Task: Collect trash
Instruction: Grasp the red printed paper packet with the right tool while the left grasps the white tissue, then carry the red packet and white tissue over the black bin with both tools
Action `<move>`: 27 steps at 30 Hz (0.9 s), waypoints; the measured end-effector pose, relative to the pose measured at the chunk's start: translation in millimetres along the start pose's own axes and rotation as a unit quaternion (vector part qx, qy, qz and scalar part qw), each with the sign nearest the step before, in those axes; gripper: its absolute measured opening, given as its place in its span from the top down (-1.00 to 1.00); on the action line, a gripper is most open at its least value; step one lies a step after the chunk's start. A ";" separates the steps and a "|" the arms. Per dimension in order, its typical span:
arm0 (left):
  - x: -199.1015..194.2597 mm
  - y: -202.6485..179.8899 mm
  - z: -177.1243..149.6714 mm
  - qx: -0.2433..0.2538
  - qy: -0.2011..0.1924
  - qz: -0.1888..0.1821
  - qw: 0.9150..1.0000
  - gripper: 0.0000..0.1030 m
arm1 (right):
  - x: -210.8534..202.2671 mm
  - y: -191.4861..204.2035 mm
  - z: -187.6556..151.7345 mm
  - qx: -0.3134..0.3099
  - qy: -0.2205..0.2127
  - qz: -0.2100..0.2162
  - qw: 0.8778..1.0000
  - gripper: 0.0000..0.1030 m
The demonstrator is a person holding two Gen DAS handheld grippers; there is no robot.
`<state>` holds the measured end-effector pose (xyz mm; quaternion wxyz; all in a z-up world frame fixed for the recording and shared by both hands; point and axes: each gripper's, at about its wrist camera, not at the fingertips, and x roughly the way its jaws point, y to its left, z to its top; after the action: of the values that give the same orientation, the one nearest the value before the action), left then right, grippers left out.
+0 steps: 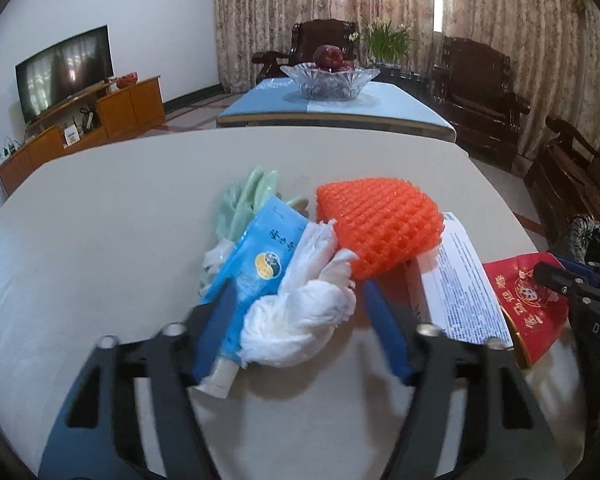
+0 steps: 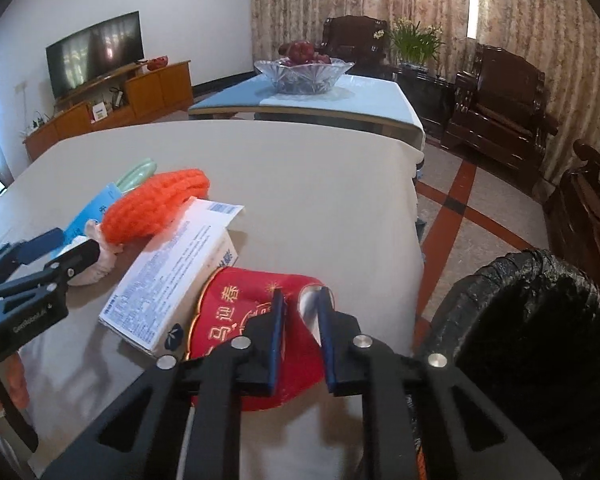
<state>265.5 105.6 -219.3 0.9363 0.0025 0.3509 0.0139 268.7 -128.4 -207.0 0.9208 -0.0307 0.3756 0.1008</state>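
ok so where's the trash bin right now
The black-lined trash bin shows only in the right wrist view, lower right, on the floor beside the table's right edge, near the red cup.

Crumpled white tissue, blue packet, orange foam net, white box, red paper cup tipped over, clustered on table.

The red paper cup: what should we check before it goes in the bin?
1. Right gripper jaws around the red paper cup: ok, straddling its rim; firm pinch, cannot tell.
2. Black-lined trash bin open and beside the table: ok.
3. Path from cup to bin free: ok.
4. White carton touching the cup: not ok, may shift.
5. Left gripper out of the way: ok, open around the white tissue wad.
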 end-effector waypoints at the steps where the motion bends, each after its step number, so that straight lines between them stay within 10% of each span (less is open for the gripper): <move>1: 1.0 0.5 -0.3 -0.002 0.004 -0.002 1.000 0.23 | -0.8 0.8 0.5 -0.002 -0.001 0.002 1.000 0.70; 5: -0.7 2.3 -1.8 -0.002 0.008 -0.004 1.000 0.68 | -9.7 3.5 2.7 -0.005 -0.015 0.005 1.000 0.72; 27: -92.0 -8.1 4.9 -0.013 -0.044 -0.018 0.999 0.74 | -93.7 -8.9 29.8 0.024 -0.096 0.027 0.995 0.72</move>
<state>199.5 95.0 -155.3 0.9508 -0.0153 0.3094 0.0011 225.7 -148.5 -120.5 0.9501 0.0112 0.2882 0.1192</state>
